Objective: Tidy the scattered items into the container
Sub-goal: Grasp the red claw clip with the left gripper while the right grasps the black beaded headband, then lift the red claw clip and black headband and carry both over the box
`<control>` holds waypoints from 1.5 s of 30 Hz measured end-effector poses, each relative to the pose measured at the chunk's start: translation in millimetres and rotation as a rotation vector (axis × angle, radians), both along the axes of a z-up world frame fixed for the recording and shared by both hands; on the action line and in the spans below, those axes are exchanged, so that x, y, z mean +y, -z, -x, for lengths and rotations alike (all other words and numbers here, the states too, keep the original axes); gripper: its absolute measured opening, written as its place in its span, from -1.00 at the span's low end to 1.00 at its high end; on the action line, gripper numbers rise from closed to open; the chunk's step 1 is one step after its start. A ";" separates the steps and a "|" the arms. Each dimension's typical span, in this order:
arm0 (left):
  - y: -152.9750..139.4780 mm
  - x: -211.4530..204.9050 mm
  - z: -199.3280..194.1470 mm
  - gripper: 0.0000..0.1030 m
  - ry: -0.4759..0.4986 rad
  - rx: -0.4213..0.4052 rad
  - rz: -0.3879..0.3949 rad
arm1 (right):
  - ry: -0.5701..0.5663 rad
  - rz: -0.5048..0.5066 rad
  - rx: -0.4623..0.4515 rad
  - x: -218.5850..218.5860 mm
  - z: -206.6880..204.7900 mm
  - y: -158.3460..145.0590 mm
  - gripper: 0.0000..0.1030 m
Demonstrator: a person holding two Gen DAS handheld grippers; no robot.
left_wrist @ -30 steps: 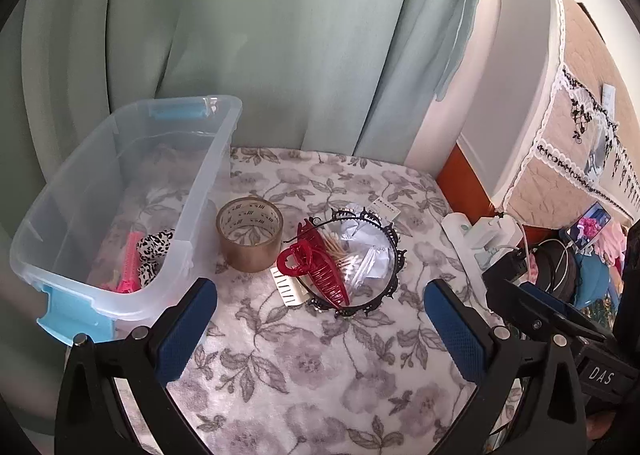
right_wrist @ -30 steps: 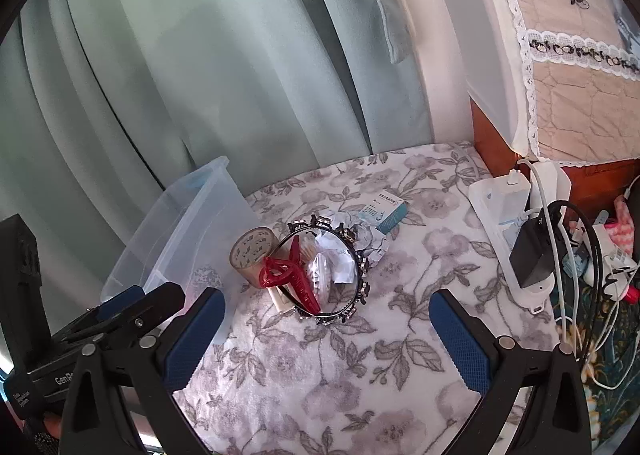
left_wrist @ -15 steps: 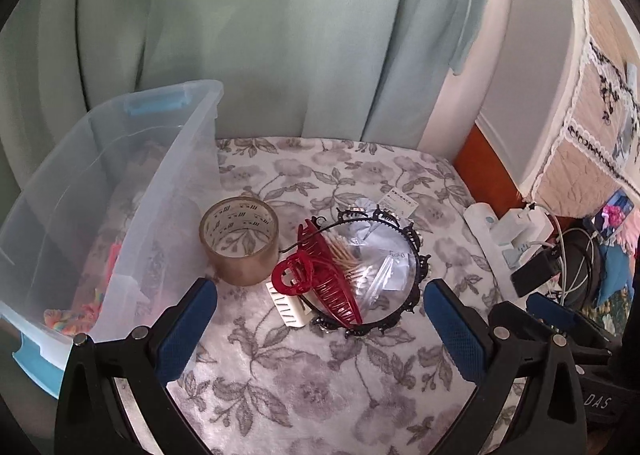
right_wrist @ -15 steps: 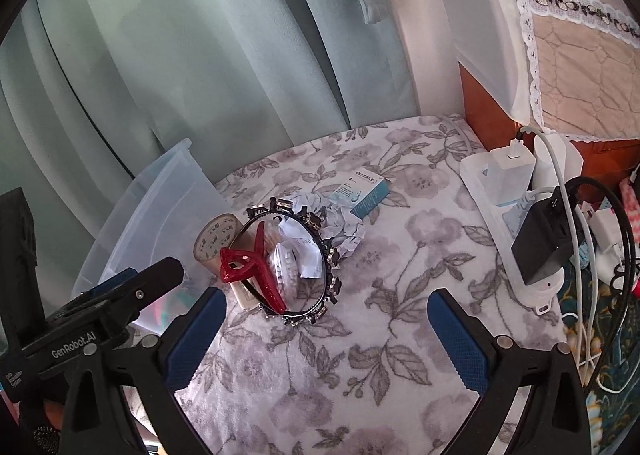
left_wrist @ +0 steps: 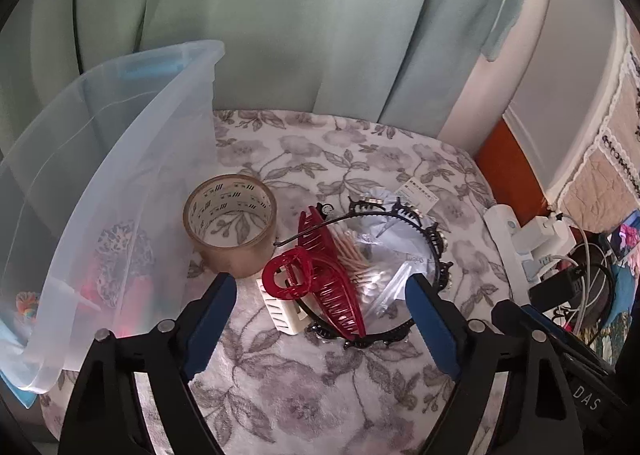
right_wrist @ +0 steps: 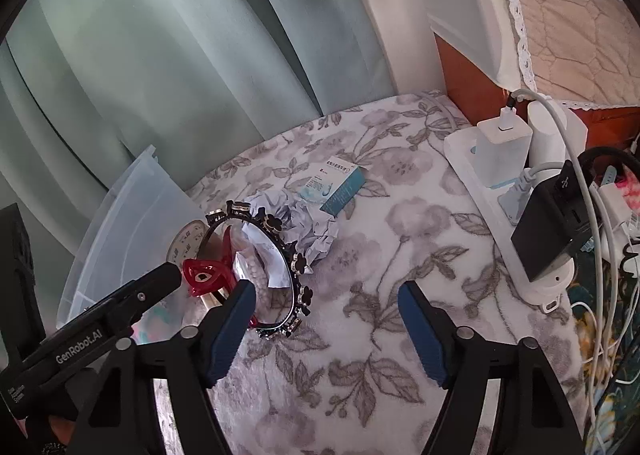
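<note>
Both the left gripper [left_wrist: 320, 303] and right gripper [right_wrist: 322, 309] gape, empty, above a glossy red claw clip [left_wrist: 320, 287] beside the translucent plastic bin [left_wrist: 120, 159].

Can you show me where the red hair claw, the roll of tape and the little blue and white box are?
red hair claw [left_wrist: 320, 287], left wrist view, on its toothed body.
roll of tape [left_wrist: 230, 227], left wrist view, on its rim.
blue and white box [right_wrist: 334, 187], right wrist view, on its top face.

Left claw [left_wrist: 322, 305] gapes over red hair clip [left_wrist: 320, 279], seemingly untouched.
</note>
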State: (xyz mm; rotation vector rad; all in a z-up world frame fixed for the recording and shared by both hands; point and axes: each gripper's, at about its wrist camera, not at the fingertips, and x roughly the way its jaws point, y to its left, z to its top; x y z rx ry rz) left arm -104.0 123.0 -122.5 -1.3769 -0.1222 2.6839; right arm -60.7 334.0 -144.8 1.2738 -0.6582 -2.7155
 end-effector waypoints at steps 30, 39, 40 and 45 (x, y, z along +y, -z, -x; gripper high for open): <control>38.0 -20.6 45.8 -0.08 -0.038 -0.149 -0.127 | -0.074 0.064 -0.109 -25.6 53.0 52.5 -0.18; 27.7 -20.3 41.0 -0.19 -0.045 -0.133 -0.118 | -0.076 0.059 -0.080 -31.2 51.6 43.9 -0.69; 26.1 -20.4 39.7 -0.20 -0.047 -0.127 -0.115 | -0.076 0.058 -0.076 -31.4 50.8 41.6 -0.69; 15.3 -22.3 31.8 -0.22 -0.054 -0.096 -0.112 | -0.070 0.042 -0.028 -33.9 43.6 24.2 -0.69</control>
